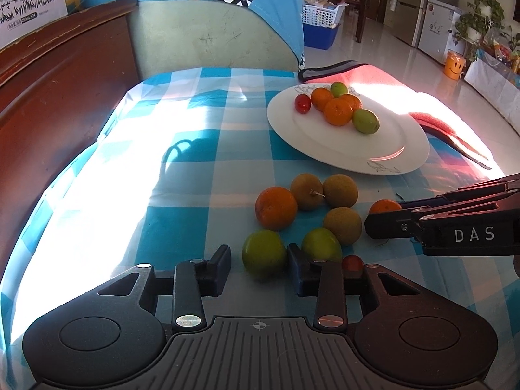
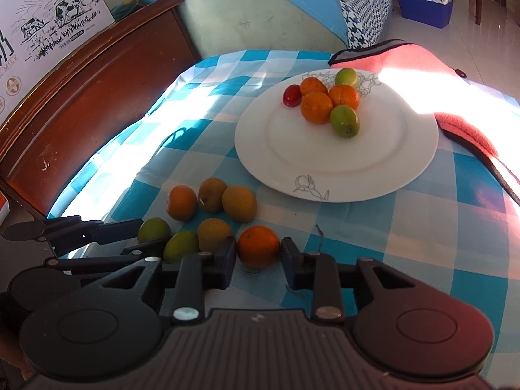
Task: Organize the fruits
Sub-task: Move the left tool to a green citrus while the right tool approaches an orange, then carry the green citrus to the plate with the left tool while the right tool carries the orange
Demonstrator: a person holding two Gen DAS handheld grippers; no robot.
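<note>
Bare checked cloth (image 2: 406,243) lay open at lower right of the right-wrist frame and between the plate (image 2: 325,169) and the loose fruit (image 2: 227,204), while that cluster and the left gripper (image 2: 130,237) crowded the lower left, the pink towel (image 2: 455,97) blocking the upper right.

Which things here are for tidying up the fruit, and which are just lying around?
For the job: white plate, fruit pile on it, loose oranges, brown fruits, green fruits on the tablecloth.
Just lying about: pink towel, milk box, blue basket, smiley bucket.
</note>
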